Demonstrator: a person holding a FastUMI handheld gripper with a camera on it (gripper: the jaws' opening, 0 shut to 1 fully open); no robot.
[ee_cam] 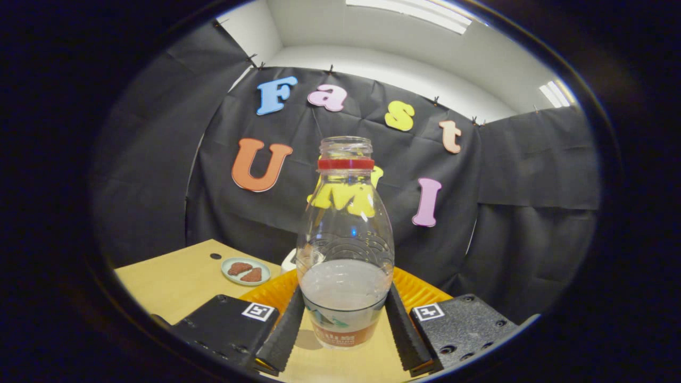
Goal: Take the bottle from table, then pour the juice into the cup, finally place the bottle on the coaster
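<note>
A clear plastic bottle (345,234) with a red neck ring and no cap stands upright on the wooden table (175,276), holding pale cloudy juice in its lower part. My gripper (344,306) is shut on it, one finger pressing each side of its lower body near the label. Just beyond the bottle lies a ridged orange coaster (420,292), partly hidden by it. A white object (290,260), possibly the cup, peeks out behind the bottle's left side, mostly hidden.
A small pale green dish (246,271) with two reddish-brown pieces sits on the table beyond the left finger. The table's far edge meets the black cloth wall close behind the coaster.
</note>
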